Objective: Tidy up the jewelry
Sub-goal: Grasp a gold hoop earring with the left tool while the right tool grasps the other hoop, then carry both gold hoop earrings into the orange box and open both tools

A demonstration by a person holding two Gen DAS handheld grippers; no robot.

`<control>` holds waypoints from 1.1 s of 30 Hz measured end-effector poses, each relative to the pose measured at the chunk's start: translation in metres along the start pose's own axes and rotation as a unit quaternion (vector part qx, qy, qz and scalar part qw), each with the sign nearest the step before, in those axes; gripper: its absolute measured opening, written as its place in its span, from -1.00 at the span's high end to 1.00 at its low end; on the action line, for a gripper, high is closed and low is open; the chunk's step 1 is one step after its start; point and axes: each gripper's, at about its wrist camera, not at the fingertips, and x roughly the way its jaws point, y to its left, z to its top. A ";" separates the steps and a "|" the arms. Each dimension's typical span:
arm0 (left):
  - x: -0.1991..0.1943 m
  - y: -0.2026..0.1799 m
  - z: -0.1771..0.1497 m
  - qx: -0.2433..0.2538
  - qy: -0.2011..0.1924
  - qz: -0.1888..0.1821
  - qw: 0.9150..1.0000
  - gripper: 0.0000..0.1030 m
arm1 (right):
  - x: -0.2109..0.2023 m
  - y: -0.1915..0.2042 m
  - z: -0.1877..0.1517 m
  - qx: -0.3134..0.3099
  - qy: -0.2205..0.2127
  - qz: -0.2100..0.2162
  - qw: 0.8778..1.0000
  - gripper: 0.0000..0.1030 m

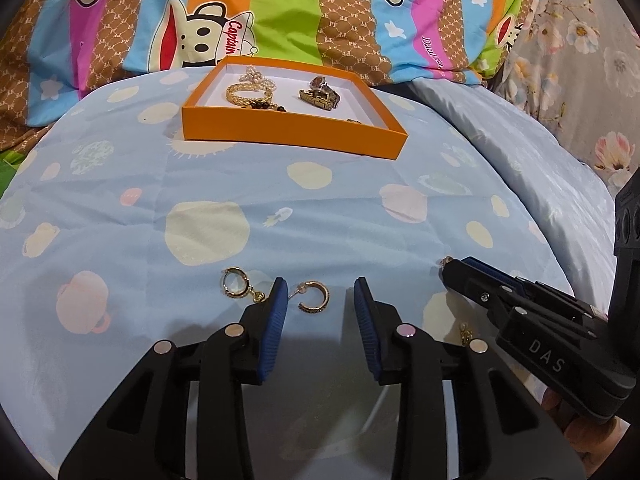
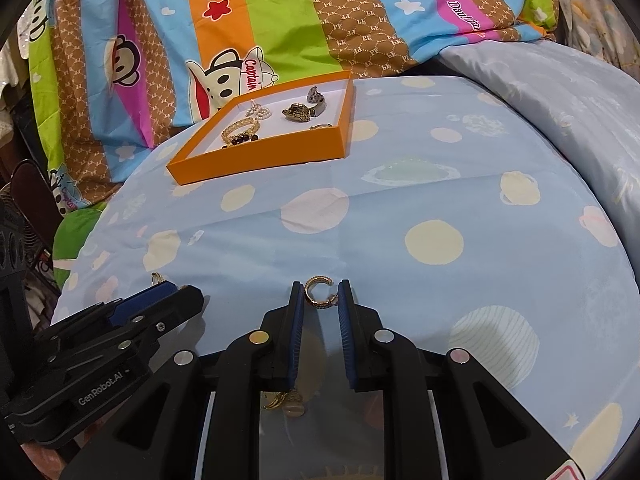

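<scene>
An orange box [image 1: 280, 136] with a white inside lies on the blue spotted sheet and holds a gold bracelet [image 1: 245, 93], pearls, dark beads and a watch [image 1: 320, 94]. It also shows in the right wrist view [image 2: 256, 158]. My left gripper [image 1: 320, 300] is open low over the sheet, with a gold C-shaped earring [image 1: 314, 298] between its fingertips. A gold hoop earring [image 1: 234, 282] lies just left of it. My right gripper [image 2: 319, 296] is partly closed around another gold C-shaped earring [image 2: 318, 292], jaws close to it but not clearly gripping. Its tip shows in the left wrist view [image 1: 460, 270].
A small pearl earring [image 1: 465, 332] lies on the sheet between the two grippers, also under my right gripper [image 2: 286, 402]. A bright cartoon-print quilt [image 1: 280, 12] rises behind the box. A pale blue pillow [image 2: 560, 92] lies at the right.
</scene>
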 end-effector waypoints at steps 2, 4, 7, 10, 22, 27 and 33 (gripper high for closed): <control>0.001 -0.001 0.000 0.002 0.002 -0.002 1.000 0.58 | -0.001 0.000 0.000 0.001 -0.001 0.001 1.000 0.69; 0.001 0.000 0.001 0.000 0.003 -0.004 1.000 0.64 | -0.001 -0.001 0.001 0.002 -0.002 0.003 1.000 0.69; 0.001 0.001 0.001 -0.002 0.003 -0.007 1.000 0.64 | -0.002 -0.001 0.001 0.003 -0.003 0.005 1.000 0.69; 0.000 0.000 0.000 0.005 0.002 -0.008 1.000 0.65 | -0.005 -0.001 0.001 0.003 -0.006 0.006 1.000 0.69; -0.033 -0.009 0.001 0.012 -0.018 -0.027 0.999 0.65 | -0.041 0.011 0.007 -0.006 -0.039 0.017 0.999 0.69; -0.052 -0.011 0.009 0.015 -0.036 -0.033 0.999 0.65 | -0.057 0.021 0.014 -0.019 -0.058 0.023 0.998 0.69; -0.068 -0.006 0.027 0.016 -0.060 -0.031 0.998 0.65 | -0.065 0.027 0.029 -0.029 -0.071 0.028 0.997 0.69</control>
